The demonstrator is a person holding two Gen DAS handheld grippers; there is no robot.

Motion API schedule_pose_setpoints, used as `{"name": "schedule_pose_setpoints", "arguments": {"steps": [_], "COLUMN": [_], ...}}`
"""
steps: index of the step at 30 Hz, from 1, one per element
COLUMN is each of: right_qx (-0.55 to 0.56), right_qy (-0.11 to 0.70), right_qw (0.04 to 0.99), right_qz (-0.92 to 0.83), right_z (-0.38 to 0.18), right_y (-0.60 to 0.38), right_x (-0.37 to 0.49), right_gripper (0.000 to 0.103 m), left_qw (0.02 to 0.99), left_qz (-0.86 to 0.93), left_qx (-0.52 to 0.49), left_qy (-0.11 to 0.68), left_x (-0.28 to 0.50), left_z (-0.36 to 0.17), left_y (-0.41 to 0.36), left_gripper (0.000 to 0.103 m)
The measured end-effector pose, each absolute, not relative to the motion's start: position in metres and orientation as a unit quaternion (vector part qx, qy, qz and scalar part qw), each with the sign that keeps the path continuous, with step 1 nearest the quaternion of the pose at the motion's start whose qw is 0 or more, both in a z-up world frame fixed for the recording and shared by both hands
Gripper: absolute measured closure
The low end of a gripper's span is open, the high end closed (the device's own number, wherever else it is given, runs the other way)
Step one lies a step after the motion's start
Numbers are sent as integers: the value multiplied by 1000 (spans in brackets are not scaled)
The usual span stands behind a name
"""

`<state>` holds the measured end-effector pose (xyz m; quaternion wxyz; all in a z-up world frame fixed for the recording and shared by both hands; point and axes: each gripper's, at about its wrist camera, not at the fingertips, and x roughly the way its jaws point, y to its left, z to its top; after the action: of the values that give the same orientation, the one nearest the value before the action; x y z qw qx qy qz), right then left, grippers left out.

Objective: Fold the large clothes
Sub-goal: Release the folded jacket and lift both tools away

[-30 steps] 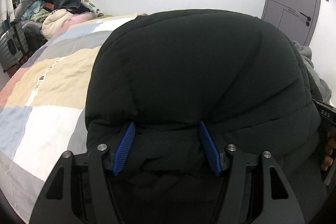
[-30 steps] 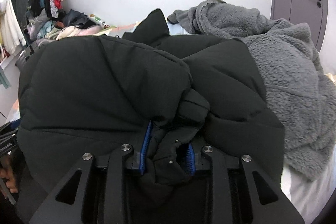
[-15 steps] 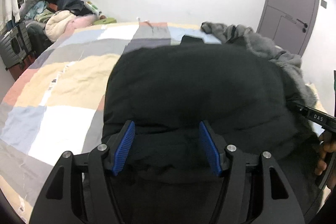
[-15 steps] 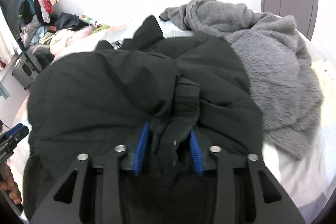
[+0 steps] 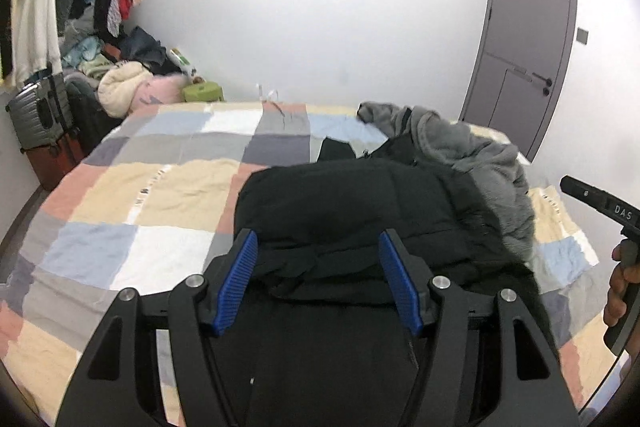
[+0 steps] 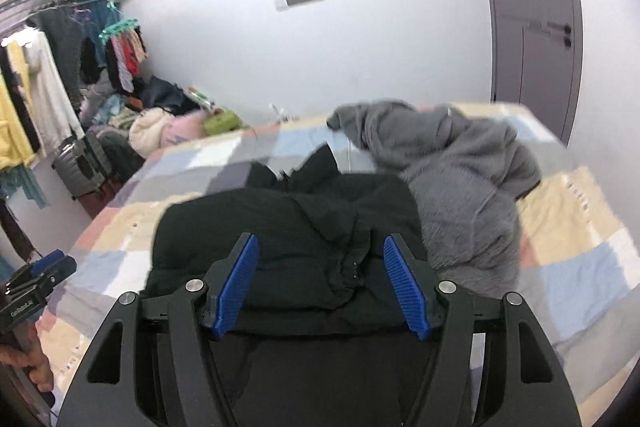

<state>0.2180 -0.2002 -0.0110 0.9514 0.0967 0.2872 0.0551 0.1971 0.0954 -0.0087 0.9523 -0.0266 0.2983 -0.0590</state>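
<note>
A black puffer jacket [image 5: 352, 211] lies folded over on the patchwork bed [image 5: 120, 195]; it also shows in the right wrist view [image 6: 288, 247]. My left gripper [image 5: 318, 283] is open and empty, raised above the jacket's near edge. My right gripper [image 6: 322, 283] is also open and empty, above the jacket's crumpled near edge. The right gripper's body shows at the right edge of the left wrist view [image 5: 600, 203]. The left gripper shows at the left edge of the right wrist view [image 6: 36, 279].
A grey fleece garment [image 6: 460, 179] lies heaped to the right of the jacket, touching it. A clothes rack [image 6: 48, 79], a suitcase [image 5: 36, 115] and a pile of clothes [image 5: 132, 79] stand left of the bed. A grey door [image 5: 528, 39] is at the back right.
Both grippers have let go of the jacket and pulled up and back. The right jaws opened wide. The jacket has dropped onto the bed and lies flatter.
</note>
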Motion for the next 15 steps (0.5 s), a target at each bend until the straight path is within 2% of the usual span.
{"name": "schedule_pose_setpoints", "arguments": {"steps": [7,15], "right_qx": [90,99], "right_qy": [239,247], "right_qw": [965,961], "right_qz": [64,69], "right_z": [38,38], "right_y": [-195,-210], "right_x": [153,98], "right_gripper": [39,39], "left_qw": [960,948], "left_qz": [-67,-96], "left_qx": [-28,-42], "left_qy": [272,300], "left_x": [141,104], "left_z": [24,13], "left_y": [103,117], "left_gripper": [36,30]}}
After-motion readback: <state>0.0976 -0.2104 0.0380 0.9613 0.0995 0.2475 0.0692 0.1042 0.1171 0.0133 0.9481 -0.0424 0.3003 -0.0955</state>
